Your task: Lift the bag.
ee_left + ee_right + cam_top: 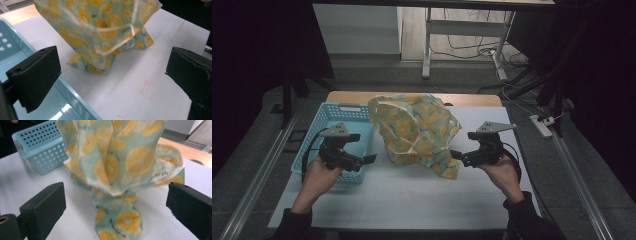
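Lemon-printed fabric, pale teal with yellow slices: that's the bag (417,132) I have in front of me, standing crumpled near the middle of the white table (412,195), its mouth gaping upward and one corner flattened out toward my right side. It leans a little, touching nothing but the tabletop as far as I can see.

My left gripper (369,159) hovers over the near right corner of the blue basket (332,114), jaws spread wide with nothing between them. In the left gripper view the bag (100,37) sits ahead of the jaws, well short of either pad, and the basket's rim (75,100) runs under the left jaw.

My right gripper (455,156) points at the bag from the other side, its tips just beside the flattened corner. Its jaws also stand wide apart and empty; in the right gripper view the bag (117,165) rises between them but farther off, with the basket (42,147) behind at the left.
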Demonstrator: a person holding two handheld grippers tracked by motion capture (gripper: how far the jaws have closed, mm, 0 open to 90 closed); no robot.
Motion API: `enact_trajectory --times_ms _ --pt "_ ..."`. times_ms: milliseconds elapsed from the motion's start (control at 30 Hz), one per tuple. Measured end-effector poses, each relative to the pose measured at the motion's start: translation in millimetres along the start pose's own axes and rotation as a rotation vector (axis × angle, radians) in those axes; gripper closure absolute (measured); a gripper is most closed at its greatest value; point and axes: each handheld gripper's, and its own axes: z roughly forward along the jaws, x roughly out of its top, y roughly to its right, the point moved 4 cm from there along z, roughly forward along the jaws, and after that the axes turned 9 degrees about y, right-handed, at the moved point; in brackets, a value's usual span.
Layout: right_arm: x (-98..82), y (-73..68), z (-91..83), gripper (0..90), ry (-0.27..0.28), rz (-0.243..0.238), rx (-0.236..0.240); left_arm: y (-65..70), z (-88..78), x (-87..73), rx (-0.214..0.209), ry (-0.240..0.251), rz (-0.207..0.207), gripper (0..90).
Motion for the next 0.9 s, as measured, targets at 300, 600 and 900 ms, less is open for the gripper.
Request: enact_trajectory --times_ms 300,600,900 --pt "-27.5 -7.2 -10.5 0.2 -0.005 0.02 -0.006 10.0 -7.1 -32.5 0.01 0.004 -0.046 0.0" --pt "-52.9 -15.1 -25.7 0.0 -0.018 0.013 -0.037 21.4 -16.8 -61.5 0.04 0.016 -0.068 0.0" --pt "-79.7 -18.1 -44.0 0.0 -0.033 0.015 -0.086 27.5 -29.4 -89.6 0.061 0.012 -0.101 0.0"
